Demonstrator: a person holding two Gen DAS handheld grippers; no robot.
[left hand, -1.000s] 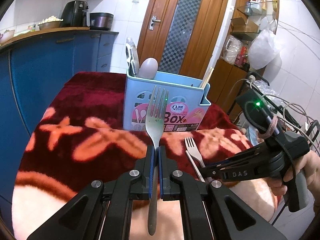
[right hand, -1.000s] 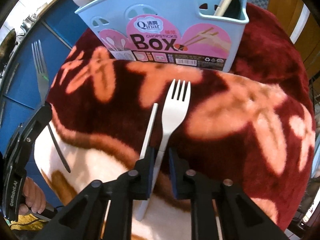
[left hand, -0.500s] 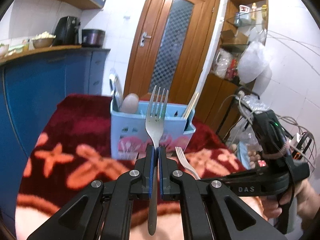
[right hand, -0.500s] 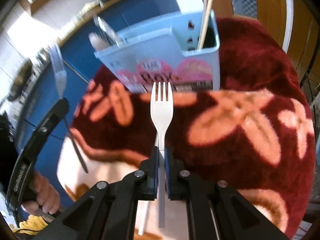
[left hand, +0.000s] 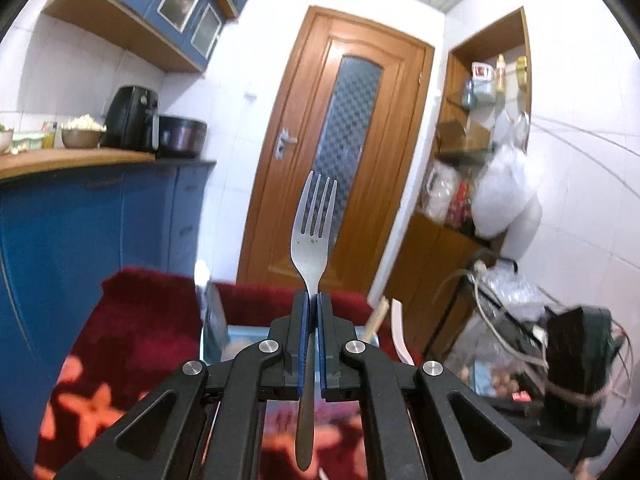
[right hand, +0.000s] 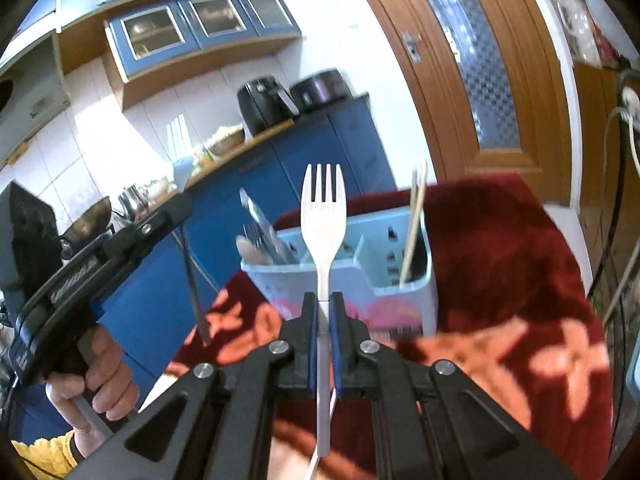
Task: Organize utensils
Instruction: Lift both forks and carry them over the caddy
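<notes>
Both forks have risen off the blanket, the left gripper (left hand: 311,300) clamping the metal fork (left hand: 313,236), the right gripper (right hand: 323,300) the white fork (right hand: 324,216); thin handles could pivot and miss the holder (right hand: 404,300).

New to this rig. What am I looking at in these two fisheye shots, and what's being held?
There is no robot: a person holds a two-finger gripper in each hand, and each carries a forward-looking camera. The left wrist view shows the left gripper shut on a metal fork. The right wrist view shows the right gripper shut on a white plastic fork, with the hand that holds the other gripper at left. Beyond it, on a red flowered blanket, stands a light blue utensil box with chopsticks and other cutlery.
</notes>
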